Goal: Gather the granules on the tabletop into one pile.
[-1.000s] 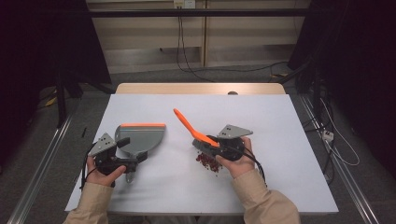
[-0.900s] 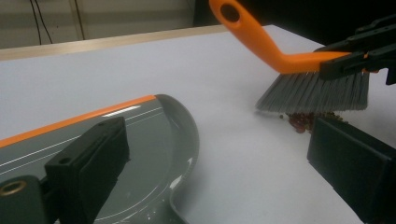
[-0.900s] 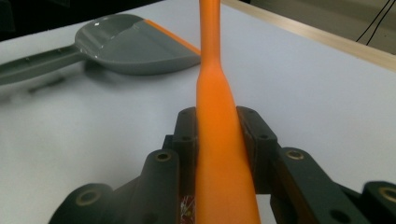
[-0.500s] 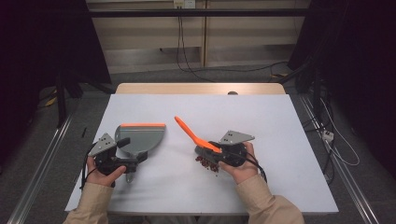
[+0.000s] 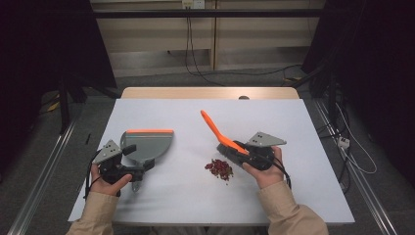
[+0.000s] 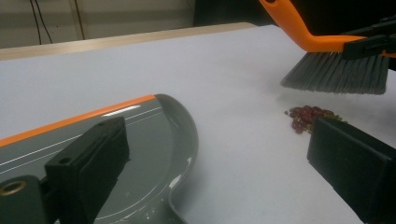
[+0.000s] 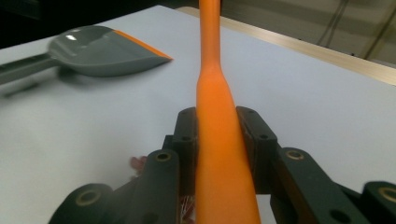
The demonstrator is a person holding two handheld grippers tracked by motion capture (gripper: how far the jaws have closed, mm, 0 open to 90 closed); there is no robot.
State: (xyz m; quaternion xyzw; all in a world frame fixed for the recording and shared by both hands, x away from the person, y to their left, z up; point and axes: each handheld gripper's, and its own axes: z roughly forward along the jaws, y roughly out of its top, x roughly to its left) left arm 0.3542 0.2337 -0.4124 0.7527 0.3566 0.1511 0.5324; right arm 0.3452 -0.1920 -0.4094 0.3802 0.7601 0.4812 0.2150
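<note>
- The small heap of dark red, loose crumbs [image 5: 219, 168] on the white table [image 5: 303, 127] looks light and easily scattered; I judge it calls for sweeping, not pinching.
- It lies just left of the right gripper [image 5: 244, 155], under the brush's bristles, well right of the left gripper [image 5: 134, 171].
- The right gripper's jaws are clamped on the orange plastic hand brush with grey bristles [image 5: 220, 134], low on its stiff, probably slick handle.
- The left gripper's jaws stand wide apart above the handle of the grey plastic dustpan with an orange lip [image 5: 147, 145]; they appear not to touch it.
</note>
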